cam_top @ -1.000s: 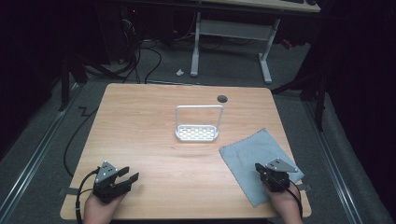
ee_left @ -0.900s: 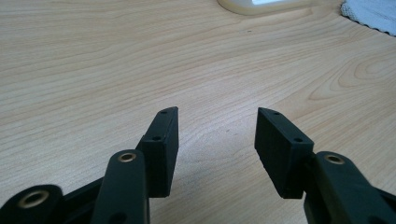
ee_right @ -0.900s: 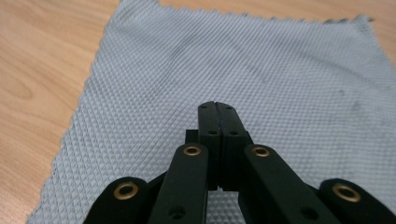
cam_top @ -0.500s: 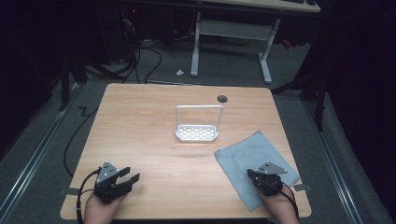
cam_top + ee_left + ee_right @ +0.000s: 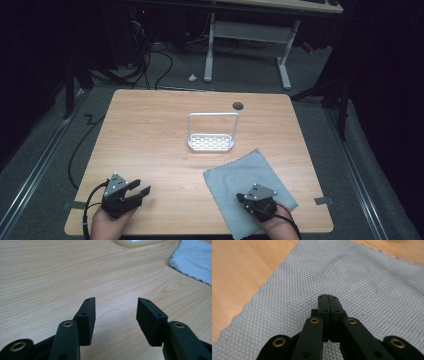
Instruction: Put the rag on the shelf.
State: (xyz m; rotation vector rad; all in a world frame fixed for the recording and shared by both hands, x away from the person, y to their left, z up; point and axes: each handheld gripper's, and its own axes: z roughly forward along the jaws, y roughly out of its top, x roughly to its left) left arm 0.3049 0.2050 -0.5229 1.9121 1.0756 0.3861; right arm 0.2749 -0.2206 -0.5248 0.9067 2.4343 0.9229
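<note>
Cloth, grey-blue with a fine diamond weave, lies flat on the near right part of the wooden table, turned at an angle so one corner points toward the middle of the top and its near edge reaches the table's front edge. The right gripper rests over the near half of that cloth, held in the person's right hand, and in the right gripper view its two black jaws are pressed flat together with nothing visible between them, the weave of the cloth spreading out ahead of and beside them. The left gripper sits at the near left corner of the table in the left hand, well apart from the cloth; its jaws stand wide with bare wood between them. In the left gripper view a corner of the cloth shows far off to the upper right. A small white rack with an upright wire handle stands near the middle of the table, just beyond the cloth's far corner and not touching it.
</note>
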